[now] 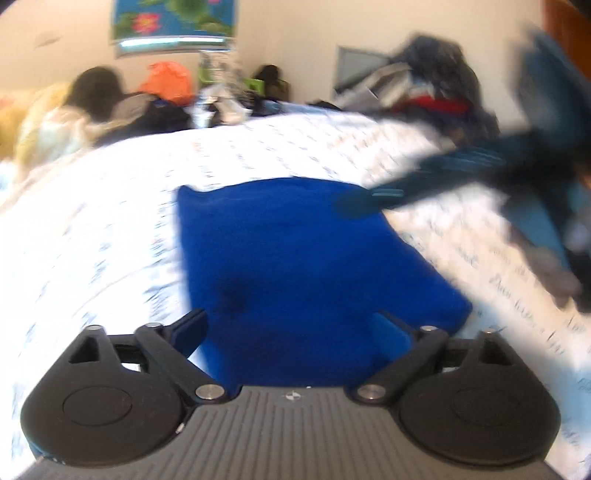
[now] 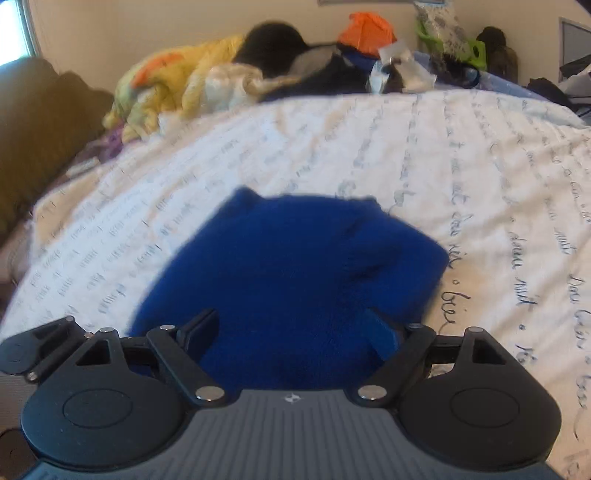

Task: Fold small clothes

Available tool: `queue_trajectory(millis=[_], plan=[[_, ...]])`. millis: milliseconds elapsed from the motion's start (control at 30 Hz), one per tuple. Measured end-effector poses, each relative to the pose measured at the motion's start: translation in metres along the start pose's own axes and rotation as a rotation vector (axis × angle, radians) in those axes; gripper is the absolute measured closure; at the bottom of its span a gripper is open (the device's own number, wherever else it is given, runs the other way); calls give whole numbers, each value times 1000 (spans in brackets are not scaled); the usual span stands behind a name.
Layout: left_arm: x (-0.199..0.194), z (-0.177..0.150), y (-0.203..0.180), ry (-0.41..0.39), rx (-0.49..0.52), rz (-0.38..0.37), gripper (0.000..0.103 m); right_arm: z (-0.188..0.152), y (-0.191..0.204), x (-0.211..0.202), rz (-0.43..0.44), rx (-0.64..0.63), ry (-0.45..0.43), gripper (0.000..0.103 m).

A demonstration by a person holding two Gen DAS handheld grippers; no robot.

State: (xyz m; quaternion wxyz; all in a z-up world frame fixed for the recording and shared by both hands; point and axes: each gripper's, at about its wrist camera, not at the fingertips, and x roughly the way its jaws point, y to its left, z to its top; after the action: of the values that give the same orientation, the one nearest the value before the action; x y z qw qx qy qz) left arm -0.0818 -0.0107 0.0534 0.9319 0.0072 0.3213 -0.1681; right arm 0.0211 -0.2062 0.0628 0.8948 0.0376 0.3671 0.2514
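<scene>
A bright blue fleece garment (image 1: 295,258) lies folded on the white bedspread with script print (image 1: 92,240); it also shows in the right wrist view (image 2: 291,266). My left gripper (image 1: 291,332) is open, its fingers standing wide apart over the garment's near edge. My right gripper (image 2: 291,332) is open too, just above the near edge of the garment. In the left wrist view the right gripper (image 1: 354,201) comes in blurred from the right, its tip over the garment's far right corner. Neither gripper holds cloth.
A heap of clothes (image 1: 424,88) lies at the back right of the bed. Yellow bedding (image 2: 166,85), a black item (image 2: 273,48) and an orange bag (image 2: 365,31) lie along the far edge. A brown cushion (image 2: 37,140) stands at the left.
</scene>
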Motion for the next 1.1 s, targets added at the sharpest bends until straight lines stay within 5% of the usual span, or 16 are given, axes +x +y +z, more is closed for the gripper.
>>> queue_trajectory(millis=[200,267,333,367,400,433,567,667,733,800,867,900,1000,1100], plan=[[4,-11,49,115,-321,-71,26,-57,-53,-23,113,315,114,17],[11,-6,55,150,-389,-130,38,-70,-66,-18,156,405,143,17],[20,0,59,187,-426,-159,61,-74,-70,-15,212,430,126,18],[23,3,58,206,-423,-143,71,-74,-71,-13,221,440,133,34],[25,7,59,227,-423,-117,89,-73,-71,-7,225,443,161,77],[23,8,62,235,-437,-118,90,-72,-69,-1,212,439,192,88],[-8,16,57,161,-354,-117,90,-65,-54,-19,218,350,157,91],[-11,6,47,158,-226,26,80,-71,-59,-21,169,346,151,88],[-20,3,42,118,-174,93,35,-73,-60,-21,135,345,177,81],[-35,7,39,15,-150,95,11,-62,-61,-29,99,336,144,53],[-31,20,27,-43,-85,66,13,-42,-62,-38,45,311,18,23],[-23,26,20,-41,-57,56,14,-30,-64,-38,50,305,-35,19],[13,35,-5,-12,22,5,24,6,-75,-7,145,335,-62,19],[60,27,-18,101,82,-26,23,31,-82,55,128,304,49,20]])
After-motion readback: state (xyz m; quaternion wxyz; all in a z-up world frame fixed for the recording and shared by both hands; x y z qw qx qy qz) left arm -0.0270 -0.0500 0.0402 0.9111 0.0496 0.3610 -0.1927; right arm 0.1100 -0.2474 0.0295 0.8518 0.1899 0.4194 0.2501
